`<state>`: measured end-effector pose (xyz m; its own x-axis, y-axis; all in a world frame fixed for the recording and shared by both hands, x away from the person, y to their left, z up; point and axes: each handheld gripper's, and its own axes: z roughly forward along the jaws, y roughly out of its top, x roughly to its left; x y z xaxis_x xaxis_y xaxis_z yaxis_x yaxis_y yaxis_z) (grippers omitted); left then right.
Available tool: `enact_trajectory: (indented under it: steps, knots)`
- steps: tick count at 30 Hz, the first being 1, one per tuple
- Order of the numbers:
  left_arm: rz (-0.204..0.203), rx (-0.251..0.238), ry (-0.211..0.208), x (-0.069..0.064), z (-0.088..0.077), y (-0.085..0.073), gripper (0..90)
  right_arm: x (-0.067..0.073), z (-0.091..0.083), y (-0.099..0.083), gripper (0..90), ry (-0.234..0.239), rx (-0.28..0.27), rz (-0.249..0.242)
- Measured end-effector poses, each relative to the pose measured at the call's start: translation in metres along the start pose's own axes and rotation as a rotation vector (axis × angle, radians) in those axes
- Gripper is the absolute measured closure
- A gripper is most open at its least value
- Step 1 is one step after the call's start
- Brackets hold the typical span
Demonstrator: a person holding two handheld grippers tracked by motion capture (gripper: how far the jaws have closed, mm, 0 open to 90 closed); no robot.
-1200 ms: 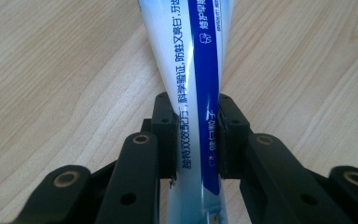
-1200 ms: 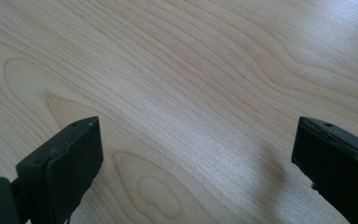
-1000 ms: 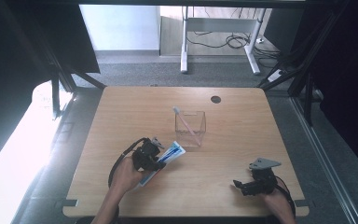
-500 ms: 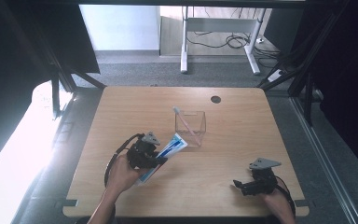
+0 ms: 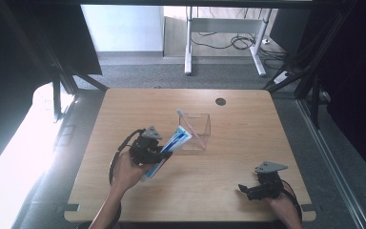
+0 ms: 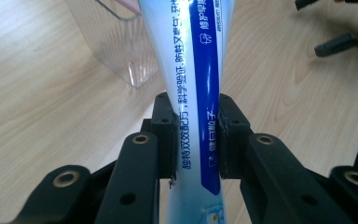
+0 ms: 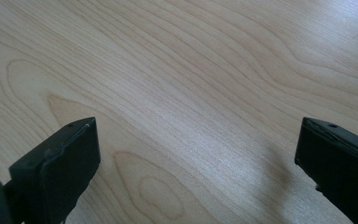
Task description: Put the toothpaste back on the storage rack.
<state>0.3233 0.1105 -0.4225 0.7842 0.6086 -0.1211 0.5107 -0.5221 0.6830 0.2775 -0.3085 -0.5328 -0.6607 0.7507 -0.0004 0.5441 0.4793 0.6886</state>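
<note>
Room: grey carpet floor, a white desk frame with cables at the far side, dark curtains at left and right.
Table [image 5: 124, 109]: light wood, with a dark round hole [image 5: 220, 101] near the far edge.
Clear box [image 5: 201, 125]: transparent container at the middle of the table, open on top; a toothbrush [image 5: 190, 126] with pink handle leans inside it, head at the far left corner.
Toothpaste tube [image 5: 170, 147]: white and blue, with printed characters; it is lifted off the table and tilted, its far end just beside the near left side of the clear box, touching or not I cannot tell.
Left gripper [image 6: 196, 140]: at the left of the middle, held in a hand [image 5: 126, 171]; its two black pads press on the sides of the toothpaste tube, a narrow grip on the tube's body.
Right gripper [image 5: 244, 190]: near the right near corner of the table, low over the wood; its jaws stand wide apart with only bare wood between them.
</note>
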Motion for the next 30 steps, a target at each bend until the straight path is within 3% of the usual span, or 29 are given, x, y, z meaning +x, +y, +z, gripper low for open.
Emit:
enact_trajectory:
  steps: [16,30]
  knots:
    - [-0.019,-0.089,0.009,0.012,-0.001,0.029,73.1,-0.001,0.001,-0.001,0.0,0.006,0.008,-0.001]
    - [-0.007,-0.127,0.019,0.017,0.008,0.058,73.0,0.0,0.001,-0.001,0.0,0.008,0.006,-0.001]
